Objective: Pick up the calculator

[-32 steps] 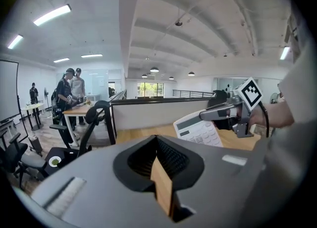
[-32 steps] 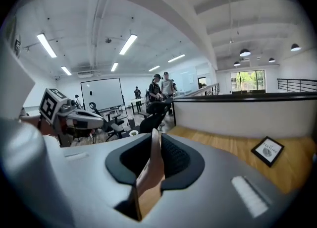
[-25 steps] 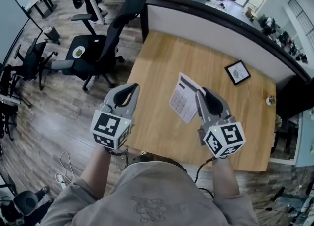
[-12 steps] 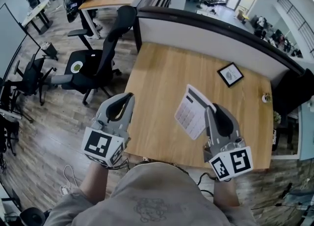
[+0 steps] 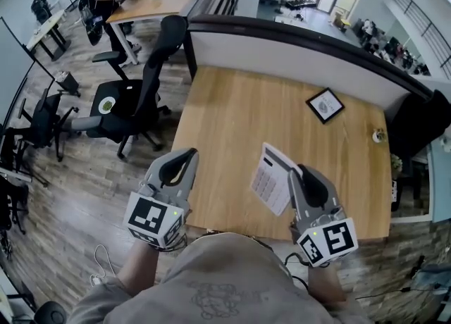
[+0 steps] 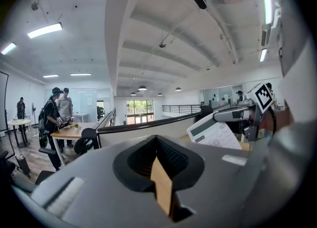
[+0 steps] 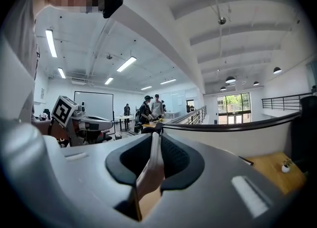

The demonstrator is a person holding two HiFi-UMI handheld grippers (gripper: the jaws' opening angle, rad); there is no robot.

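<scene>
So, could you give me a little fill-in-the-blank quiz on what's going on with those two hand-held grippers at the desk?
1. The calculator is clamped in the ___ hand-held gripper.
2. The left hand-held gripper has its jaws together and holds ___.
3. In the head view, the black office chair stands to the ___ of the desk.

Missing words: right; nothing; left.

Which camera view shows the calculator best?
The head view: the calculator shows its key face, lifted over the table in the right claw. The left gripper view shows it small at the right. The right gripper view shows only its thin edge in that claw.
</scene>
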